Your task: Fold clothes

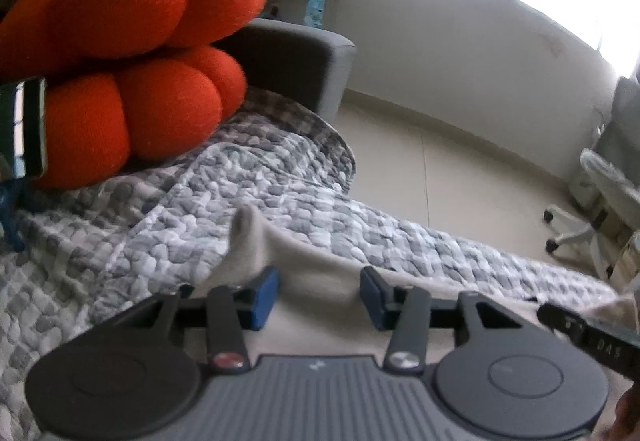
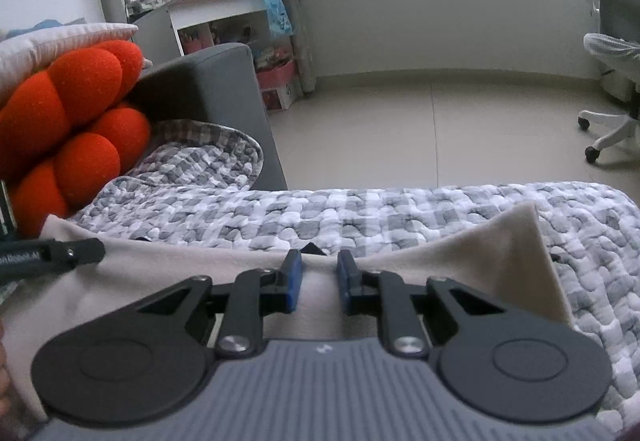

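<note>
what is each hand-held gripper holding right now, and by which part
Neither grips anything. The left hand-held gripper and right hand-held gripper both stand open over the beige fabric garment, its cloth lying loose between the pads.

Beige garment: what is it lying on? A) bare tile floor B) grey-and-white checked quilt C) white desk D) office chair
B: the beige garment lies spread over the grey-and-white checked quilt, in front of the right tool, whose jaws stand apart.
</note>
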Demonstrator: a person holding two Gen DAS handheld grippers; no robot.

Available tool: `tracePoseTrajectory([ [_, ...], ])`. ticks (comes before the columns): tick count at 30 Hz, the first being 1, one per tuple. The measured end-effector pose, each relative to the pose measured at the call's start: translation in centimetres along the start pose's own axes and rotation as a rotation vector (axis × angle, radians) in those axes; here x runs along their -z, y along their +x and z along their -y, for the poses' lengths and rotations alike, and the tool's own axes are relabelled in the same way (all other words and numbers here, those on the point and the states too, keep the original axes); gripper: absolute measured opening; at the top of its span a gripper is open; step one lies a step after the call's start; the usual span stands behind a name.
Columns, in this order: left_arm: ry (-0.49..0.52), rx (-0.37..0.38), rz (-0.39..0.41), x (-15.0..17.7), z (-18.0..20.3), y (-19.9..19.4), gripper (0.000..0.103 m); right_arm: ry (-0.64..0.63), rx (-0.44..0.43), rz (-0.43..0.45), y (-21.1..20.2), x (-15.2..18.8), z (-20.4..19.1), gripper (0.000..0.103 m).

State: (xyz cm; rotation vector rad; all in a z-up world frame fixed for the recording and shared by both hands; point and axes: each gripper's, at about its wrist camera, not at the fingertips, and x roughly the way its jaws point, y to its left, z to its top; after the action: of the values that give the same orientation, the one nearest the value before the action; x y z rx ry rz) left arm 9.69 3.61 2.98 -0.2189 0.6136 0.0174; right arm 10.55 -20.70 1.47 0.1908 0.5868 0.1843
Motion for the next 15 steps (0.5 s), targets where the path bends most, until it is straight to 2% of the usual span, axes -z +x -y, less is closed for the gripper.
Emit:
tracePoseTrajectory([
  [2,-0.02,0.004,0.002,-0.2,-0.5,-0.1,0.039,0.032,0.003,-0.001,-0.6,-0.3,0.6,0.014],
  [5,-0.051,0.01,0.004,-0.5,-1.3,-0.3,0.038,0.057,0.052,0.017,-1.5,-1.2,1.1,0.015],
  [9,-0.074,0.006,0.014,-0.6,-1.8,-0.5,0.038,0.097,0.174,0.038,-2.7,-1.8,2.5,0.023],
  [11,-0.088,0.005,0.007,-0.6,-2.0,-0.2,0.038,0.152,0.181,0.005,-2.3,-1.2,3.8,0.023],
  [15,-0.109,-0.01,-0.007,-0.6,-2.4,0.3,0.035,0.171,0.181,0.032,-3.0,-1.6,3.7,0.02],
])
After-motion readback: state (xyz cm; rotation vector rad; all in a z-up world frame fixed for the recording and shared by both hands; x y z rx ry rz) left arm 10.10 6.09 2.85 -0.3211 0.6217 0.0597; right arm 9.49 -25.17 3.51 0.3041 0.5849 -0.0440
